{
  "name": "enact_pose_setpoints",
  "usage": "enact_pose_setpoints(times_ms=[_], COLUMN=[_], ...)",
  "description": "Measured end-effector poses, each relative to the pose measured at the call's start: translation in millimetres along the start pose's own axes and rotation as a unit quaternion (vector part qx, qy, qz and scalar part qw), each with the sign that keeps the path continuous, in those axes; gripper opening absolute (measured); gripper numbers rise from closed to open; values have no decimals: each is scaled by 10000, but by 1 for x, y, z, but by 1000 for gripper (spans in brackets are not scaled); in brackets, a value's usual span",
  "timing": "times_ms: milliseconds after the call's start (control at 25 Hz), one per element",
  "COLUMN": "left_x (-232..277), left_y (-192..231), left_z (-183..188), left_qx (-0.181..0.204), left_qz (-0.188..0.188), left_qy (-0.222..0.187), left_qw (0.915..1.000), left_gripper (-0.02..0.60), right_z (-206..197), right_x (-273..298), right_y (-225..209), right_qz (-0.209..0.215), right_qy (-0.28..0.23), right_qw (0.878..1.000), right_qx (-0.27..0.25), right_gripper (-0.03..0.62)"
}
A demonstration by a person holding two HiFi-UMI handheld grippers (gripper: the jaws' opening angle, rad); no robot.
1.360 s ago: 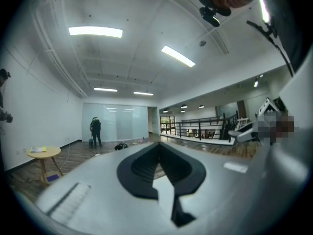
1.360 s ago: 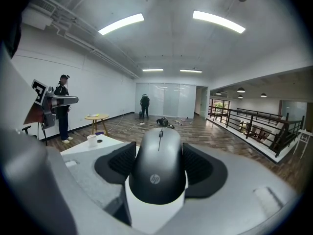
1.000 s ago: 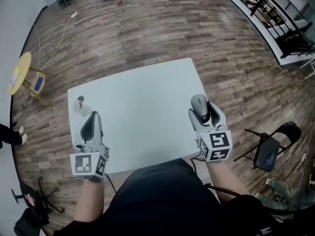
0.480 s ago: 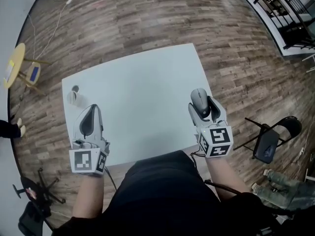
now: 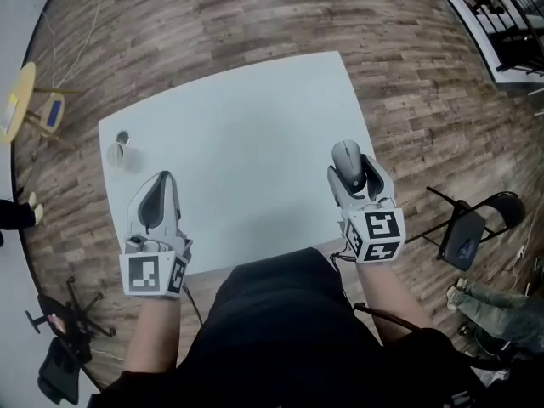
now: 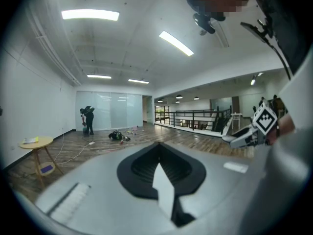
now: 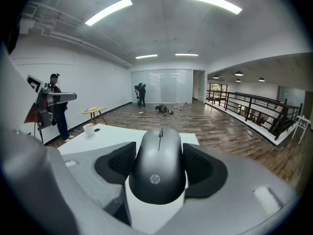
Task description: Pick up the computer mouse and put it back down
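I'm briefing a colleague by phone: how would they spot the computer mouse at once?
Find the white table. Near its right edge, the right tool holds the mouse between its jaws. It is dark grey and rounded with a scroll wheel, unlike the small white cup by the left edge.

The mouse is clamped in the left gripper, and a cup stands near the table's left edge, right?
Not the left: the mouse is clamped in the right gripper, as the right gripper view shows. The cup is near the table's left edge.
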State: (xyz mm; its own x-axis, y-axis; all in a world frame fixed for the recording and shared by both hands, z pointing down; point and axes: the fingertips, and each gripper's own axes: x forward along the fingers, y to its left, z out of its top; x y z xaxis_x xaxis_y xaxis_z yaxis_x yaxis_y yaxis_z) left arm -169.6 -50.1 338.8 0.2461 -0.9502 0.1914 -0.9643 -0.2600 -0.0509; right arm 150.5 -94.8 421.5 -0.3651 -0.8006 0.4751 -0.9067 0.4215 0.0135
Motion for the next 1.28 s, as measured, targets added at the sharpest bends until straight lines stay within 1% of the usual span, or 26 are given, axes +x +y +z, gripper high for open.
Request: enact_pose_setpoints(times_ms=[280, 520, 720, 800, 960, 1280], left_x=[1, -2, 0, 3, 8, 24], left_y=[-6, -3, -1, -2, -6, -9], left_z=[-11, -20, -36, -40, -41, -50], left_qx=[-12, -8, -91, -99, -19, -137], left_qz=[-88, -7, 23, -5, -73, -91], left_qy=[214, 347, 531, 603, 640, 707], left_qw=[9997, 9994, 9985, 9981, 9979, 9974], left_gripper=[5, 5, 5, 5, 5, 5], right_z=[-14, -25, -32, -37, -50, -68], right_x=[9, 15, 18, 20, 24, 32], right_y=[-7, -7, -5, -5, -4, 1], right_qz=[-15, 48, 12, 27, 46, 114], right_qy=[151, 245, 291, 332, 446, 632], right_qw=[9998, 9996, 9995, 9994, 9990, 9979], right_qx=[106, 120, -143, -103, 50, 81], right_gripper=[299, 299, 299, 299, 299, 299])
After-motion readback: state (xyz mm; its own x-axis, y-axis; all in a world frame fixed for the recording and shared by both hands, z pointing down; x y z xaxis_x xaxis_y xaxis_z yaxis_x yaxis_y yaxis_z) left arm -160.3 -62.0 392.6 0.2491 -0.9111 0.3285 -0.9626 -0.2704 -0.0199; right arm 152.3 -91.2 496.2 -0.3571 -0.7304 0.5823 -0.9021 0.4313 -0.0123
